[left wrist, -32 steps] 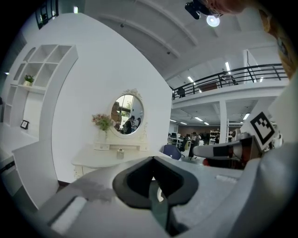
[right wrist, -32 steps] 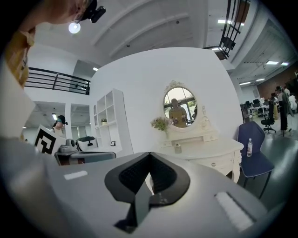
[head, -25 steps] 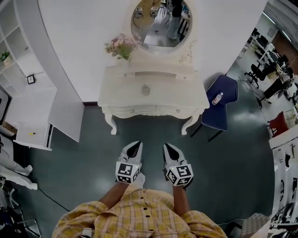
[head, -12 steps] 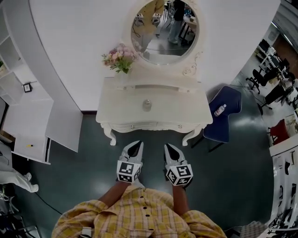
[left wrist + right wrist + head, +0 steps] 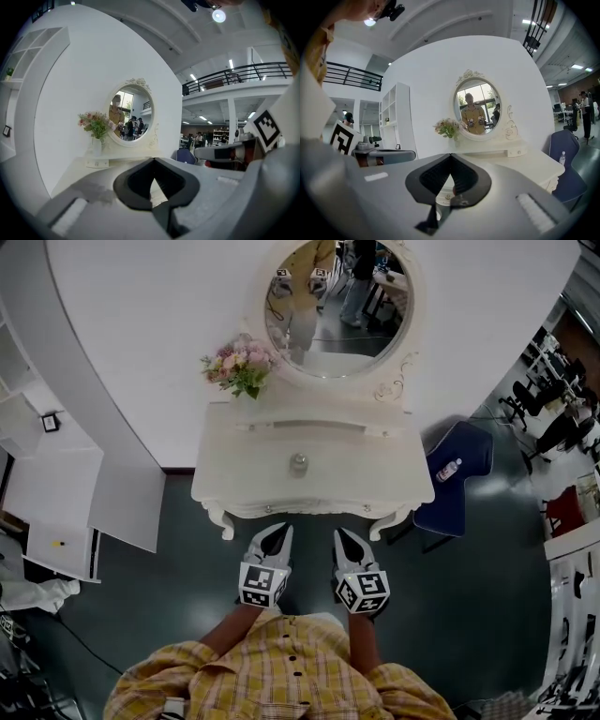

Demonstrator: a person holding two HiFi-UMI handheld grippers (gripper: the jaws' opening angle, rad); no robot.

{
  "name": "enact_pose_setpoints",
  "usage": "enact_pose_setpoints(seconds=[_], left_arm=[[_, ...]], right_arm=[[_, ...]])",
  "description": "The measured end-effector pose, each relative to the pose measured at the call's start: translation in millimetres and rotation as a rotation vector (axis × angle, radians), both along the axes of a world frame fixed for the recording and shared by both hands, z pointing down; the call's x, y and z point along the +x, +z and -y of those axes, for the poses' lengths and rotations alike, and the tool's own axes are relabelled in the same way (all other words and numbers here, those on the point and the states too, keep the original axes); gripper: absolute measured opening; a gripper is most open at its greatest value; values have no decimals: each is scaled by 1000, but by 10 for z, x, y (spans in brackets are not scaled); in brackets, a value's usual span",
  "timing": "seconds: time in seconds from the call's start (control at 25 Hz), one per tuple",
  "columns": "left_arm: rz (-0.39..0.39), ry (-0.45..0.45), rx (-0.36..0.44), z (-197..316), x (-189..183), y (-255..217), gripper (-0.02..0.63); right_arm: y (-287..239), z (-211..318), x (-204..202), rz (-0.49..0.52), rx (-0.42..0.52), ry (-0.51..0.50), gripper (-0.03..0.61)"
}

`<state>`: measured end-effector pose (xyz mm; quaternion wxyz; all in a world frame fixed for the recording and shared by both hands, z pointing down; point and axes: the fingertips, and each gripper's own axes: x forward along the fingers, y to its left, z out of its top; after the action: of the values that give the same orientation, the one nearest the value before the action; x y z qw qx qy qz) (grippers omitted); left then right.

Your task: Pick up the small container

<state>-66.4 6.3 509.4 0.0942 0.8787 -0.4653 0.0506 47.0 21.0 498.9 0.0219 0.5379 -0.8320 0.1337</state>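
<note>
The container (image 5: pixel 298 463) stands upright at the middle of the table (image 5: pixel 234 479) top, in the centre of the head view, alone, with bare tabletop all round it. Nothing touches it. Above it in the frame the round mirror (image 5: pixel 333 306) rises from the back of the table, and the flowers (image 5: pixel 239 367) sit at the mirror's lower left, on the table's back corner.

Below the table's front edge in the frame, both grippers hang over the dark floor (image 5: pixel 169 596), well apart from the container. The left gripper (image 5: pixel 275 538) has its jaws closed tip to tip and holds nothing; its own view shows the tips meeting, with the flowers (image 5: pixel 97 124) and mirror (image 5: pixel 133 112) beyond. The right gripper (image 5: pixel 345 542) is likewise closed and empty, tips together in its own view (image 5: pixel 451 155). The two point toward the table, side by side.

A blue chair (image 5: pixel 455 479) stands at the table's right end with a bottle (image 5: pixel 449 470) lying on its seat. A white shelf (image 5: pixel 56 493) fills the left of the frame.
</note>
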Motion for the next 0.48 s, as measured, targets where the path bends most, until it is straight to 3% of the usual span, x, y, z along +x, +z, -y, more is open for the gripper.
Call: enact_pose_setpoints(seconds=[0.48], left_arm=[[31,-58,-29,572,105,146,0]], right_arm=[[121,629,159,8,-18,-39,2]])
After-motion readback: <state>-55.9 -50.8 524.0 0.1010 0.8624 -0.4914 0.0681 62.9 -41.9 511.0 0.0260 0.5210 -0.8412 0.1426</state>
